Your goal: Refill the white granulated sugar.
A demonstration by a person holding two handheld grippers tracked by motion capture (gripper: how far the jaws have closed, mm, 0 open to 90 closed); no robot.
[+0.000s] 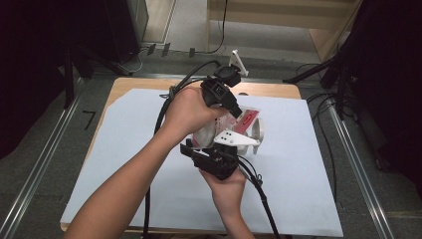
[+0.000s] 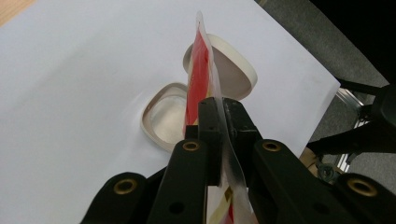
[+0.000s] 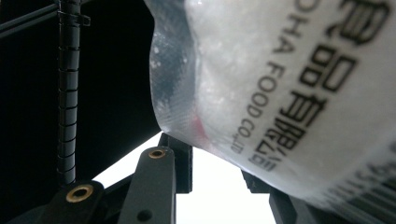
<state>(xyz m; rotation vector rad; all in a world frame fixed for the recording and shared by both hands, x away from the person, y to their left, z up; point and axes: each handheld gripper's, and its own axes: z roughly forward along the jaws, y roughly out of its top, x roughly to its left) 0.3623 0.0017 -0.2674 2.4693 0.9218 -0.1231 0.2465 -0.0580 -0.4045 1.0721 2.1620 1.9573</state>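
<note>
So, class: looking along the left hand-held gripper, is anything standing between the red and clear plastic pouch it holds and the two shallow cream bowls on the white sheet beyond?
Nothing visible does. The left hand-held gripper is shut on the red and clear plastic pouch, held edge-on above the white sheet. The two shallow cream bowls lie just beyond it, uncovered.

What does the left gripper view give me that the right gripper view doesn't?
Left gripper view: the left hand-held gripper shut on the pouch's flat edge, with an open beige container and its lid on the white sheet below.
Right gripper view: black print on the pouch's clear side, and a black cable.
Both: the pouch.
</note>
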